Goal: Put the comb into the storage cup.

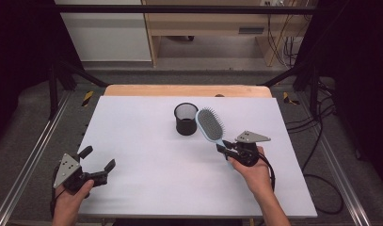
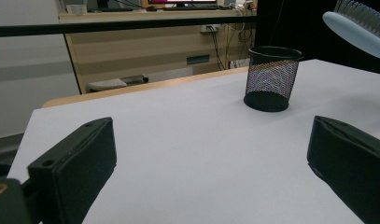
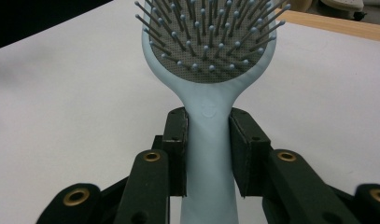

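At the near left corner of the white desk, the left gripper rests low in the person's left hand, its grey three-cornered plate on top. Its jaws stand wide apart with nothing between them; in the left gripper view only bare desk surface lies between the two black pads, and they point across the desk toward the cup.

Farther right, past the middle of the desk and toward its far edge, a black mesh cup stands upright with its open mouth up. In the left gripper view it stands on the white surface well apart from the jaws.

Just right of the cup is the light blue hairbrush. Its oval head, bristles up, is raised off the desk and sits just beside the cup's rim, while the handle slants down and to the right into the right gripper. That gripper's jaws are closed narrow on the handle: in the right gripper view both pads press its two sides just below the head. The person's right hand holds this gripper near the desk's right side
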Tool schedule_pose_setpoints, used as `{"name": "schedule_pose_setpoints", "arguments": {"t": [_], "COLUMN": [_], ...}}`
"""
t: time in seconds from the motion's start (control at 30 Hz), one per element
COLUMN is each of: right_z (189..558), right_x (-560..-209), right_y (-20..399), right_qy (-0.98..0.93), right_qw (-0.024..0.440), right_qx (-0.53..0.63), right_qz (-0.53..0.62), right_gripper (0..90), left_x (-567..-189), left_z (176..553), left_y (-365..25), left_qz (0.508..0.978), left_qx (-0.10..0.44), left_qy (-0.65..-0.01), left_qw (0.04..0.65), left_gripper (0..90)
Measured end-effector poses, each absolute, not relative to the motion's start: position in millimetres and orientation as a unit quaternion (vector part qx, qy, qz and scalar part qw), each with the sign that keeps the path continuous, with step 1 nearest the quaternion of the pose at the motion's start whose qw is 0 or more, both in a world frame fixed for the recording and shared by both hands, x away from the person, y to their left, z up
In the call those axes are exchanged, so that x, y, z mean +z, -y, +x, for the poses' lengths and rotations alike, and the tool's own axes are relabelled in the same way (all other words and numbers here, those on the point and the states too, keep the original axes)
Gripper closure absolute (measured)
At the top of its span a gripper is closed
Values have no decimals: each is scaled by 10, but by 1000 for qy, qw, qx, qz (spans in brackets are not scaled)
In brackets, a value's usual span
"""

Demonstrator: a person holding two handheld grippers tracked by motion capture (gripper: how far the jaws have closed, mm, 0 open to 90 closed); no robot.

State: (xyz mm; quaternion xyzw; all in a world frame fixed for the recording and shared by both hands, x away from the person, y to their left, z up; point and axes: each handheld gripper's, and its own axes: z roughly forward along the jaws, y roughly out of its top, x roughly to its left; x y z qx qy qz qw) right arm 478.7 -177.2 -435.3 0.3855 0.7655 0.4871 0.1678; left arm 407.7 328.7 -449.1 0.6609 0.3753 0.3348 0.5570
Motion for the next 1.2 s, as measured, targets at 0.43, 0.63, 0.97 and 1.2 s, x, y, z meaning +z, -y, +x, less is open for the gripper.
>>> {"name": "schedule_pose_setpoints", "arguments": {"t": [0.43, 0.63, 0.97, 1.2], "right_z": [4821, 4830, 4863, 4872], "right_x": [-4393, -4372, -4328, -4247], "right_y": [1665, 1614, 1494, 1380], "right_qy": [-763, -759, -746, -725], "right_qw": [180, 179, 179, 189], "right_qx": [493, 500, 525, 547], "right_qz": [377, 377, 370, 372], "right_gripper": [697, 696, 697, 697], "left_x": [-4470, -4375, -4080, -3878], "left_z": [4196, 4290, 4507, 4691], "left_y": [-3207, -3148, -3024, -2875], "left_qz": [653, 661, 658, 657], "left_qx": [326, 326, 310, 298], "left_qy": [-382, -371, -358, -345], "left_qw": [567, 565, 585, 600], "left_gripper": [15, 15, 15, 15]}}
